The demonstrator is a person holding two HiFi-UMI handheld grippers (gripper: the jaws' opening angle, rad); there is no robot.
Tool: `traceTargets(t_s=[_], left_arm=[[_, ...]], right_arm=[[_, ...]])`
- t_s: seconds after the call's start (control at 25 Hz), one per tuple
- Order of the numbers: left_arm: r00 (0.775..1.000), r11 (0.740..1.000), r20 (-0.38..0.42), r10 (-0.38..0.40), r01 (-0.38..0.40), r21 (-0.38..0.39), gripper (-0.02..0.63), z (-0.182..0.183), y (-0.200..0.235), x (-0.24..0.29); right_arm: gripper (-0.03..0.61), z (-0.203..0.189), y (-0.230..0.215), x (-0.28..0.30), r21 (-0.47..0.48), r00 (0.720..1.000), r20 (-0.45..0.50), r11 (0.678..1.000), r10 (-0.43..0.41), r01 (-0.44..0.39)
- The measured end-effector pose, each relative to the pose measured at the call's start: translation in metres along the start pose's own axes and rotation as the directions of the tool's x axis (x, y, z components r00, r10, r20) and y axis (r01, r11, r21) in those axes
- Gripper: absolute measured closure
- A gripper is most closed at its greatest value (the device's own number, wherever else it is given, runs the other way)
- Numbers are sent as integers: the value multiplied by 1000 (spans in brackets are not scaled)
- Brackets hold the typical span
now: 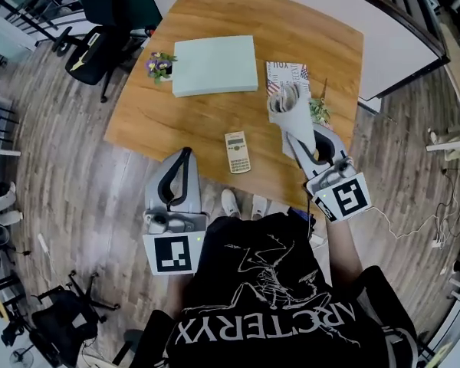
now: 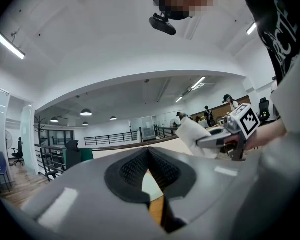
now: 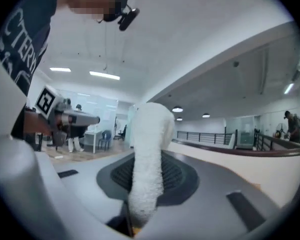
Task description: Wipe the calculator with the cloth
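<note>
Calculator lies flat by the counter's near edge, between the two tools and touched by neither. Right hand-held gripper pinches a white cloth, which stands up out of the jaws, held over the counter right of the calculator. Left hand-held gripper is at the near edge, jaws pressed together, nothing between them.

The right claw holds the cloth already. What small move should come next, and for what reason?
Probably move the right claw to the person's left and lower it until the cloth meets the calculator. The cloth is clamped in that claw and stands clear of the calculator, which lies uncovered on the table near the front edge.
</note>
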State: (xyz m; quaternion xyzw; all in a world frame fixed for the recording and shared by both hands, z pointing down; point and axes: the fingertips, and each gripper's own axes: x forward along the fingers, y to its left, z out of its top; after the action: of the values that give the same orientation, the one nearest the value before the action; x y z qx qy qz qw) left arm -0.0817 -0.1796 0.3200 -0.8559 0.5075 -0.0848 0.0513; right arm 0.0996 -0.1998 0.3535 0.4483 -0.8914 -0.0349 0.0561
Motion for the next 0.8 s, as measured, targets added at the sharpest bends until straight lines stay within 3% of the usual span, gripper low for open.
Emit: traceTargets(t_s=[0.12,0.28,0.8], left_arm=[[999,1000,24,-28,27,14,604,11,-9,6],[999,999,30,-43,42,35,604,15,-18,9],[999,999,17,-27,26,44,604,13,-11,4]], right_arm=[[488,44,-7,-12,-32,993,103,997,-62,66],[488,70,-1,-18,-70,984,166,994,-66,79],[488,71,5,-14,-54,980,187,996,-62,73]])
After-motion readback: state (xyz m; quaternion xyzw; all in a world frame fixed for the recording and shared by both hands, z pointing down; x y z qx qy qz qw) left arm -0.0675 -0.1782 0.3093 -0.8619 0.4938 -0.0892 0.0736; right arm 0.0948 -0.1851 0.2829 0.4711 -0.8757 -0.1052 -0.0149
